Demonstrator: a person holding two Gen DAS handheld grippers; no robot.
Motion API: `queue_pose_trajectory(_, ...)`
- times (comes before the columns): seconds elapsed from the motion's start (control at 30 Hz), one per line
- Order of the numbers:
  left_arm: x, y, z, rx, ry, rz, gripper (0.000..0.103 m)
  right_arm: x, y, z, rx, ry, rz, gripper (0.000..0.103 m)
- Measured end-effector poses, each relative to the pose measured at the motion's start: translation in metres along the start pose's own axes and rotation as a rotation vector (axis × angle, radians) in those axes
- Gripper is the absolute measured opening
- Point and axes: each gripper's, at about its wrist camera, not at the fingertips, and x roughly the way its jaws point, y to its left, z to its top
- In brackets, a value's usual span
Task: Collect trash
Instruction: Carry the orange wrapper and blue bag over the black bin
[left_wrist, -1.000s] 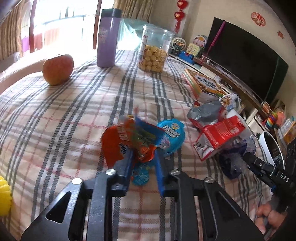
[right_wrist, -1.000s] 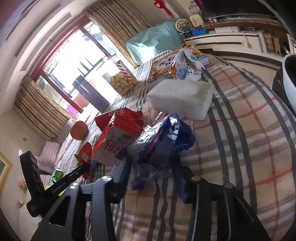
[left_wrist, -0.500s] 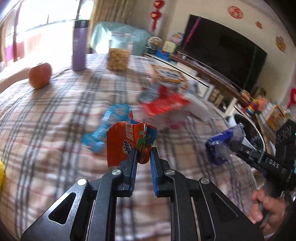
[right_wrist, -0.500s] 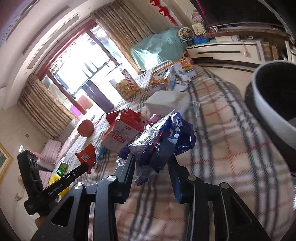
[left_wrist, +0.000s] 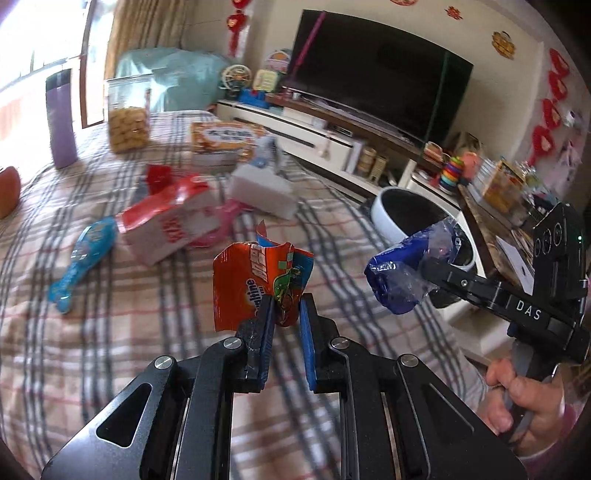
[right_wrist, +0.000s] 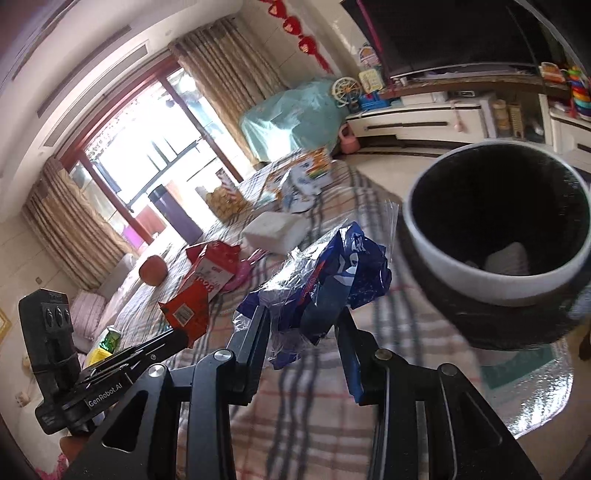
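Observation:
My left gripper (left_wrist: 286, 304) is shut on an orange snack wrapper (left_wrist: 255, 280) and holds it above the plaid tablecloth (left_wrist: 110, 332). My right gripper (right_wrist: 303, 314) is shut on a crumpled blue and clear plastic wrapper (right_wrist: 325, 273), held just left of the rim of a white bin with a black liner (right_wrist: 495, 280). The blue wrapper (left_wrist: 406, 273) and the bin (left_wrist: 391, 218) also show in the left wrist view, the wrapper in front of the bin. The orange wrapper (right_wrist: 184, 314) shows in the right wrist view.
On the table lie a red and white carton (left_wrist: 166, 225), a blue packet (left_wrist: 85, 254), a white foam block (left_wrist: 262, 188), a pink item (left_wrist: 218, 229), a printed box (left_wrist: 225, 140), a snack jar (left_wrist: 127, 114), a purple flask (left_wrist: 61, 118) and an apple (right_wrist: 153, 271).
Both grippers have lifted their wrappers off the table and moved right toward the bin. The bin now fills the right of the right wrist view.

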Motion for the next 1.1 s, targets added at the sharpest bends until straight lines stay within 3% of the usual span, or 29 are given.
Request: queue_pose_trajectory(1.1, 0.054, -0.106, 0.034, 0.169, 0.039, -0.149, 0.013, -0.061, -0.080, 0.032, 0.080, -0.127, -0.143, 0.037)
